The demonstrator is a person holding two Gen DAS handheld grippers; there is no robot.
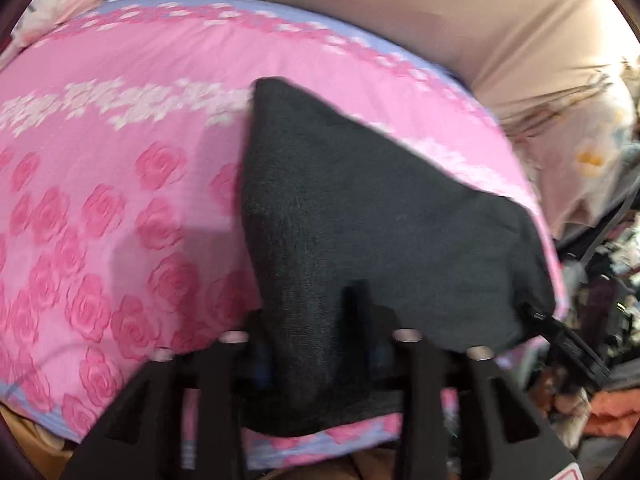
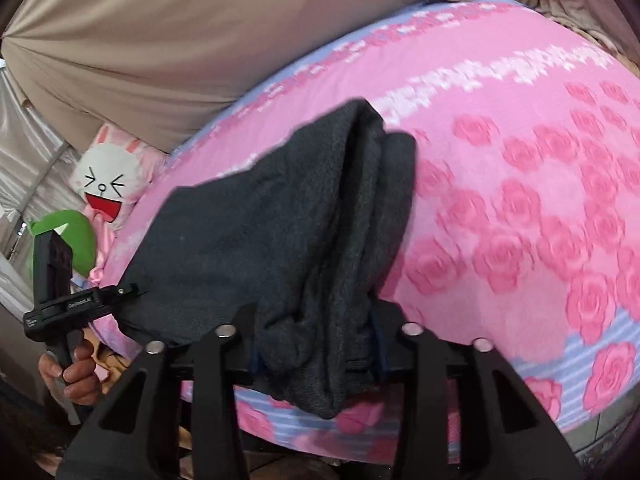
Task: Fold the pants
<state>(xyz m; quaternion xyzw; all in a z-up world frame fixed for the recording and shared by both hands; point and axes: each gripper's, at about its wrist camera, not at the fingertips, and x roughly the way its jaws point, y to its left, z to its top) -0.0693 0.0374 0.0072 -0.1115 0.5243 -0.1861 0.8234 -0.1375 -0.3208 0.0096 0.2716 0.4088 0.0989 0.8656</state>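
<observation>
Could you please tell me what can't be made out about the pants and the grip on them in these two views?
- Left wrist view: left tool fingertips, hidden under the pants.
- Right wrist view: right tool pads, buried in bunched cloth.
- Both views: waistband and cuffs indistinguishable; motion blur.

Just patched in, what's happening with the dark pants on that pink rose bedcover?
A person holds a gripper in each hand over the pink rose-patterned bedcover, folding dark grey knit pants. The right gripper has a bunched, layered end of the pants between its fingers; the left gripper has the flatter opposite edge. The fabric lies partly folded across the near edge.
</observation>
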